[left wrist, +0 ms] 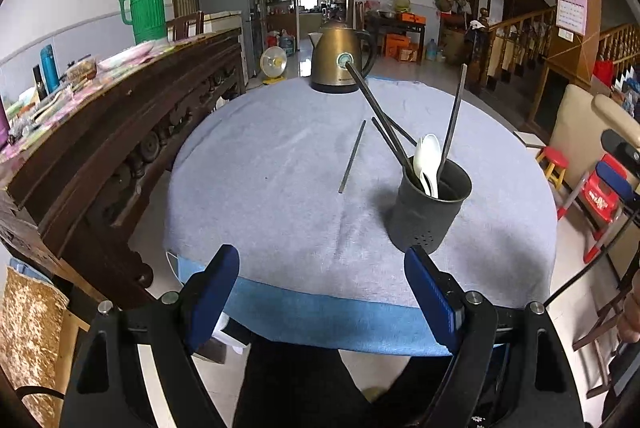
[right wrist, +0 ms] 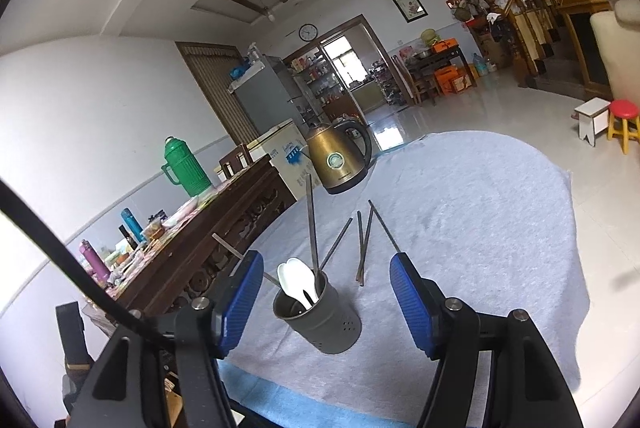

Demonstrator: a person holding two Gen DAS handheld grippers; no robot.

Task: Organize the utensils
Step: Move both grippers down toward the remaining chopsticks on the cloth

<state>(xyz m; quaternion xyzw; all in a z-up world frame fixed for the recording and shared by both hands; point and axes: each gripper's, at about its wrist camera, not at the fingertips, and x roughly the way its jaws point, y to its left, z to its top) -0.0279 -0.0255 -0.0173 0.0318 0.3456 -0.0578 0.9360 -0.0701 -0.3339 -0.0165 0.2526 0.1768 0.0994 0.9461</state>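
Note:
A dark grey utensil holder stands upright on the round table's grey cloth. It holds white spoons and a few long dark chopsticks that lean out of it. One loose chopstick lies on the cloth left of the holder, and others lie beyond it. My left gripper hangs open over the table's near edge, with nothing between its fingers. My right gripper is open too, just short of the holder and touching nothing.
A brass-coloured electric kettle stands at the table's far side. A dark carved sideboard with a green thermos and bottles runs along the left. A red stool stands on the floor to the right.

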